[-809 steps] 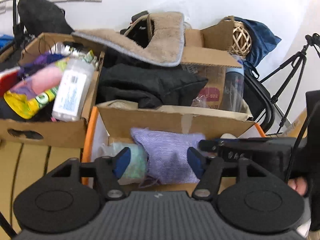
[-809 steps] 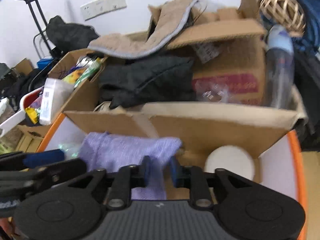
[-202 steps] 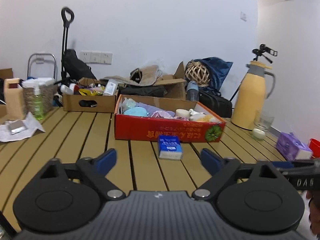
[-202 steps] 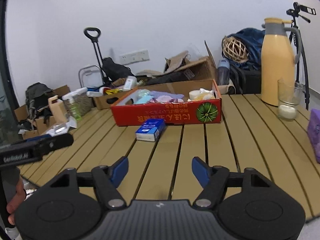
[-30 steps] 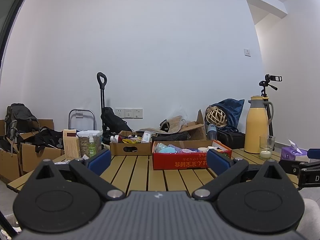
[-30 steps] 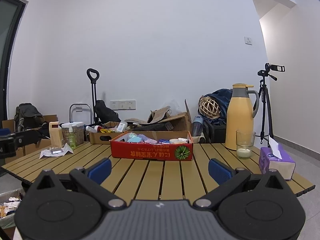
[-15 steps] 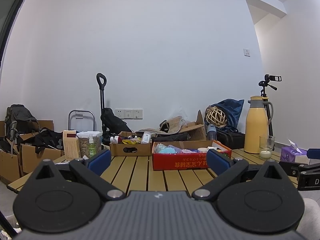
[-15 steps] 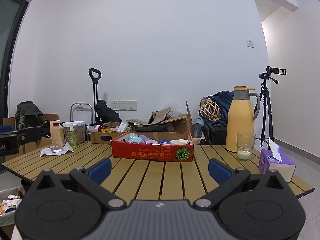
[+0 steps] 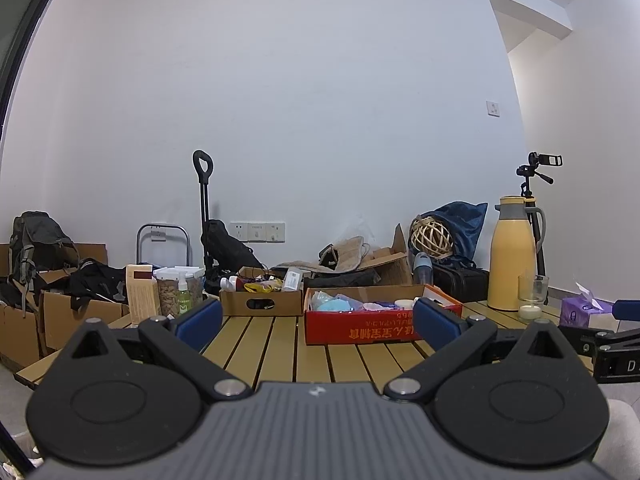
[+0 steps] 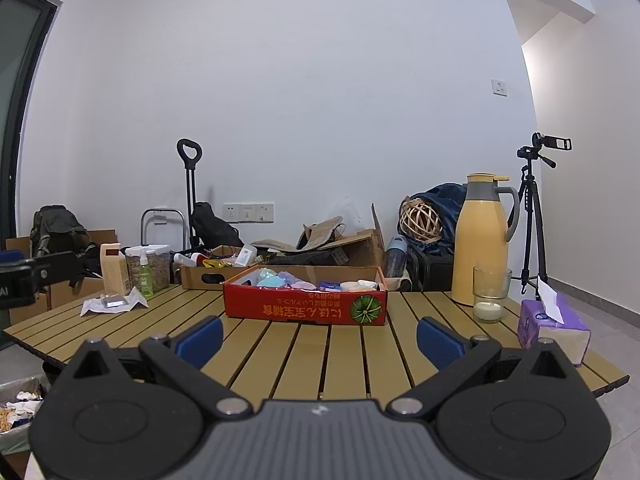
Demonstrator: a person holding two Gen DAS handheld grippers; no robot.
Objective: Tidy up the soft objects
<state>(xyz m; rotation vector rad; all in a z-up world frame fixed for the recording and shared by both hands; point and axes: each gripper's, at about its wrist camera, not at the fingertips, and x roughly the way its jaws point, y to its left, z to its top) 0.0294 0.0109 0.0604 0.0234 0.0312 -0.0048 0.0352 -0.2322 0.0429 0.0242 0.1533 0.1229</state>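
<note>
Slatted table (image 10: 304, 354), red box (image 10: 304, 308) well beyond both wide-spread grippers (image 10: 318, 338).

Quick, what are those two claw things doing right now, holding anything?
Left gripper: open, holding nothing.
Right gripper: open, holding nothing.

Two tools (image 10: 318, 338) (one red box (image 10: 304, 312))

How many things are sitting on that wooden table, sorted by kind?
Boxes: 3 – red box, brown box, tissue box
Jugs: 1 – yellow jug
Glasses: 1 – candle glass
Bottles: 1 – green bottle
Jars: 1 – jar
Cartons: 1 – tan carton
Wrappers: 1 – wrapper
Total: 9, not counting the boxes' contents.
</note>
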